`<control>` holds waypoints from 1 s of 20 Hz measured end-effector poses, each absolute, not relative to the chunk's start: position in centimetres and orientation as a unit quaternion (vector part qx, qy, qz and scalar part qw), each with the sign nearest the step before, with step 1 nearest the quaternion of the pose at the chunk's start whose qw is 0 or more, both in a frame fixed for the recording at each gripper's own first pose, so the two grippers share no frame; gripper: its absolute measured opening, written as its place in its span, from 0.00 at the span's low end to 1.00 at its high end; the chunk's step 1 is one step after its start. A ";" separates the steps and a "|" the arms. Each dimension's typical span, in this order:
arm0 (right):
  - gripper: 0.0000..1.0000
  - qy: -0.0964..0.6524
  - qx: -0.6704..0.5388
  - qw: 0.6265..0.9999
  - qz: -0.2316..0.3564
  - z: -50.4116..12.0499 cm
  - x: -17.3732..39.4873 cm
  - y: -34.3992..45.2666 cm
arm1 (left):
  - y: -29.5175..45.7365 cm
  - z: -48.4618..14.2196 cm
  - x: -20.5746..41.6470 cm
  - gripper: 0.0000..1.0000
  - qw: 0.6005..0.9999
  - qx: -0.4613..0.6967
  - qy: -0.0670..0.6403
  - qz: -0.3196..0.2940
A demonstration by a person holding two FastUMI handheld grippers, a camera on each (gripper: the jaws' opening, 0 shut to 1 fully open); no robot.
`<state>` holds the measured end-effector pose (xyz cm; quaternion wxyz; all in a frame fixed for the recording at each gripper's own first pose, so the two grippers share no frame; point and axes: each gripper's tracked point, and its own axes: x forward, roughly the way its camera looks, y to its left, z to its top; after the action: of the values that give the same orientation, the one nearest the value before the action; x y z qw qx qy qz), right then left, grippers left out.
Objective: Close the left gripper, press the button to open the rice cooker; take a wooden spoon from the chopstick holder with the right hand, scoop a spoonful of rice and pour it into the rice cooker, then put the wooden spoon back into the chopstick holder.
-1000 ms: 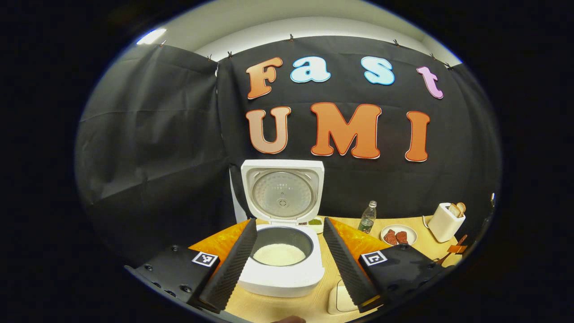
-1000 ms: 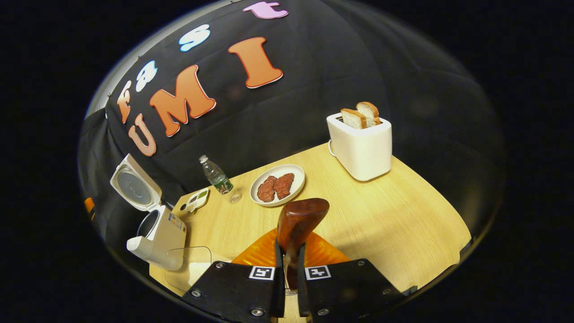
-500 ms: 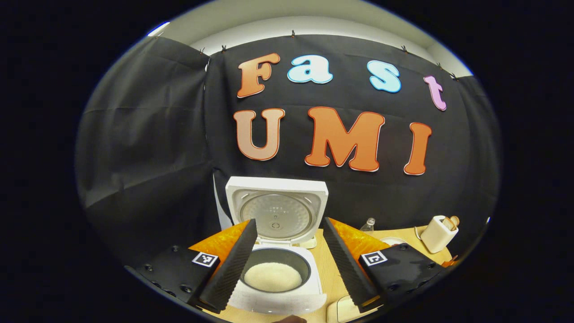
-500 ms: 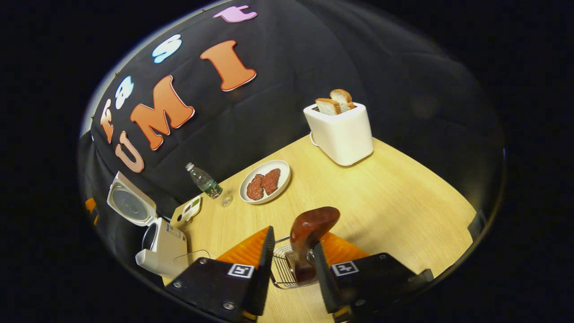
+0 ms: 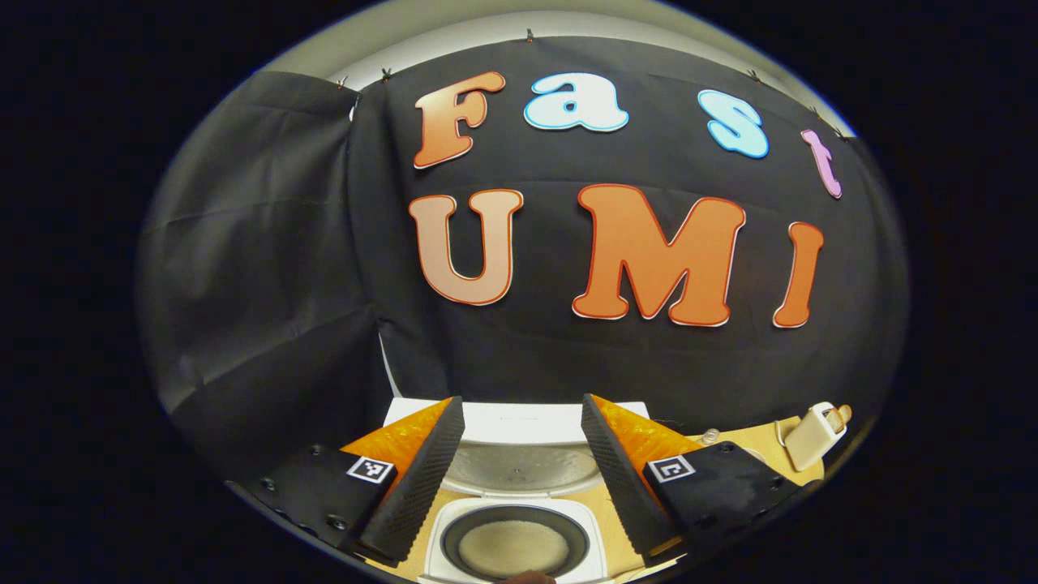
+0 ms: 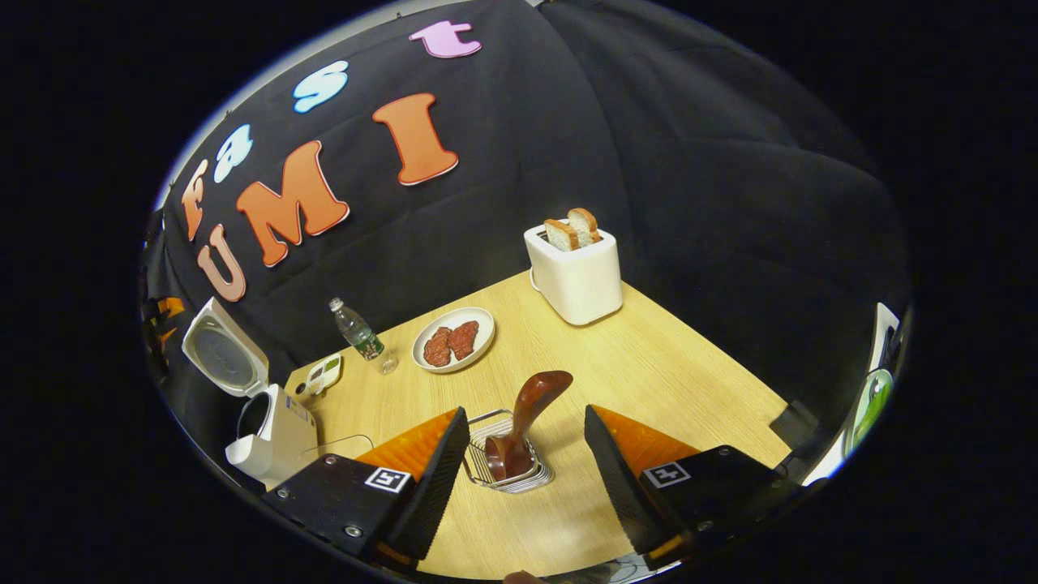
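— Black cloth walls in a pale wood counter (image 6: 649, 365). What sits nearest in the right gripper view?

— The right hand-held gripper (image 6: 519, 458), its fingers spread wide, grasping nothing. Between them, on the counter, stands the wire holder (image 6: 507, 462) with the spoon (image 6: 527, 414) in it, bowl end up and leaning to the right. Neither finger touches the spoon.

— And farther back?

— A plate (image 6: 452, 339) with two reddish pieces, a bottle (image 6: 357, 334) left of it, and a small tray (image 6: 323, 375) near the bottle. At the far edge stands a toaster (image 6: 576, 276) with two slices sticking up. The cooker (image 6: 263, 422) is at the left end, well apart from the holder, lid (image 6: 220, 349) raised.

— What about the left gripper view?

— The left hand-held gripper (image 5: 519, 470) is also released, fingers wide apart and empty. It hangs above the cooker (image 5: 519, 547), looking down between the fingers at the pot with rice (image 5: 515, 547) in it. The open lid (image 5: 519, 442) stands upright just behind the pot. The toaster (image 5: 815, 434) shows small at the far right.
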<state>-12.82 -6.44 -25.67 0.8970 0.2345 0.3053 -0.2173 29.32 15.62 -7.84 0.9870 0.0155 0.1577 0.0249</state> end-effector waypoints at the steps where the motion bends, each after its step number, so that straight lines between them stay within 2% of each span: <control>1: 0.89 0.301 0.233 0.899 -0.215 -25.0 -13.1 -6.1 | 15.7 -8.0 30.3 0.96 0.987 0.014 0.158 0.026; 8: 0.89 0.295 0.196 0.911 -0.211 -21.9 -15.2 -5.7 | 15.6 -12.1 36.5 0.96 0.973 0.009 0.230 0.022; 12: 0.89 0.302 0.190 0.910 -0.211 -21.8 -16.2 -6.1 | 16.8 -12.6 35.2 0.96 0.965 0.026 0.259 0.034; 13: 0.89 0.302 0.193 0.910 -0.209 -21.8 -16.2 -6.1 | 16.9 -12.6 35.1 1.00 0.963 0.026 0.265 0.034; 14: 0.89 0.302 0.195 0.910 -0.207 -21.8 -16.1 -6.1 | 16.9 -12.8 34.8 0.97 0.960 0.022 0.276 0.036; 20: 0.89 0.306 0.191 0.917 -0.171 -22.1 -14.7 -4.6 | 16.7 -14.7 28.6 0.98 0.922 0.022 0.382 0.058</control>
<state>-14.74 -4.57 -22.06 0.9168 0.1912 0.3060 -0.1711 28.57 16.70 -14.66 0.9219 0.0221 0.3824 0.0578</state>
